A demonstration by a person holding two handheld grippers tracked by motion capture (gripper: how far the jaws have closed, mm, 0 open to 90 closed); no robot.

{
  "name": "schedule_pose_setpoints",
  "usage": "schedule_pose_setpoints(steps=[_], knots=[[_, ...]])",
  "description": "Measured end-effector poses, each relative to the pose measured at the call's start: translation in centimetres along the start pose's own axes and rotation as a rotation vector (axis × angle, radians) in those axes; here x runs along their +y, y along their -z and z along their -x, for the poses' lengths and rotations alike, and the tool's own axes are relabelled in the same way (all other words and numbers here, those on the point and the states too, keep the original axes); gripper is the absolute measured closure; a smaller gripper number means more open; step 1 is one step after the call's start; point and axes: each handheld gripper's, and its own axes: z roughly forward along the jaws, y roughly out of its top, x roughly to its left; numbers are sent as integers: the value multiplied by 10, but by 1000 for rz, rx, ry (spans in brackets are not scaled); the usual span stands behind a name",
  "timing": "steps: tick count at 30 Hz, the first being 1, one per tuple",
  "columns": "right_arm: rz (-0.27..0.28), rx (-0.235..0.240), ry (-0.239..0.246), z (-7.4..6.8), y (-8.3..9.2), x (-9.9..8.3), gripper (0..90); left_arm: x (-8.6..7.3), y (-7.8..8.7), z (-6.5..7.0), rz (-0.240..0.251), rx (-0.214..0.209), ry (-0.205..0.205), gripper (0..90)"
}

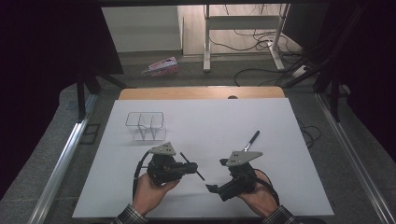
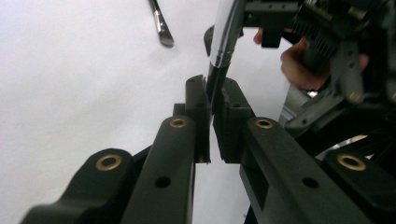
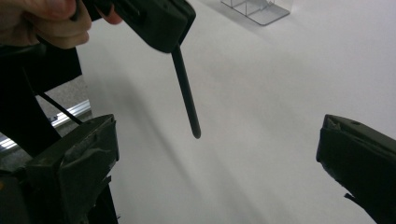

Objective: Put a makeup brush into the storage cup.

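Left hand-held gripper (image 1: pixel 192 166) pinching black brush (image 1: pixel 192 166); right hand-held gripper (image 1: pixel 216 176) spread wide, empty. Second brush (image 1: pixel 251 140) at 1 o'clock, clear organizer (image 1: pixel 145 125) at 11, tabletop (image 1: pixel 210 116).

The table cover (image 1: pixel 280 121) is plain white, without any pattern. On it, the small organizer (image 1: pixel 145 126) is clear and colourless. Near it, the left gripper (image 1: pixel 194 166) is black with a grey plate on top, and the brush (image 1: pixel 192 166) between its jaws has a black handle and a shiny silver collar. The right gripper (image 1: pixel 217 175), farther from the organizer, is also black with a grey plate. The second brush (image 1: pixel 251 140) beyond it is black. Both sleeves show a plaid pattern.
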Motion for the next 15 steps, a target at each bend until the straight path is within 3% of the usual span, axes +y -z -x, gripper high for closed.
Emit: schedule_pose_setpoints(steps=[15], knots=[[65,-31,10,0,15,13,0,6,-7,12,-79,25,-70,854]])
